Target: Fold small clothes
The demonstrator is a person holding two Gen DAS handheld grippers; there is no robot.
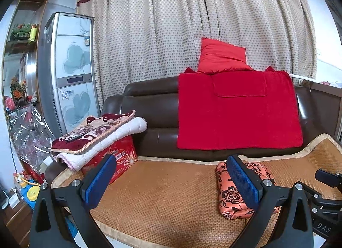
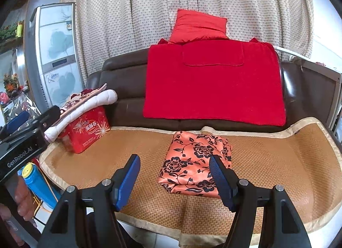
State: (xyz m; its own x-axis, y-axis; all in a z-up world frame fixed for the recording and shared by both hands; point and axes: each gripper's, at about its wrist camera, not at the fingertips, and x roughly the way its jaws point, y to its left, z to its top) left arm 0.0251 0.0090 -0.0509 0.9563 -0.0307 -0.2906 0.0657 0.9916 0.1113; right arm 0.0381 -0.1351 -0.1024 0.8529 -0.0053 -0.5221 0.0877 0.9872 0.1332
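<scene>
An orange garment with black flowers (image 2: 192,162) lies folded into a compact bundle on the woven mat (image 2: 277,162) of the sofa seat. My right gripper (image 2: 174,163) hovers just in front of it, open, nothing between its blue pads; the right finger overlaps the bundle's near right corner. In the left wrist view the same folded garment (image 1: 232,196) sits behind the right finger of my left gripper (image 1: 171,163), which is open and empty over bare mat (image 1: 160,194). The left gripper's body (image 2: 23,141) shows at the left edge of the right wrist view.
A red towel (image 2: 213,89) drapes over the brown sofa back, with a red pillow (image 2: 198,26) on top. Folded blankets (image 1: 96,136) rest on a red box (image 1: 124,158) at the seat's left end. A tall air conditioner (image 1: 70,70) and dotted curtain stand behind.
</scene>
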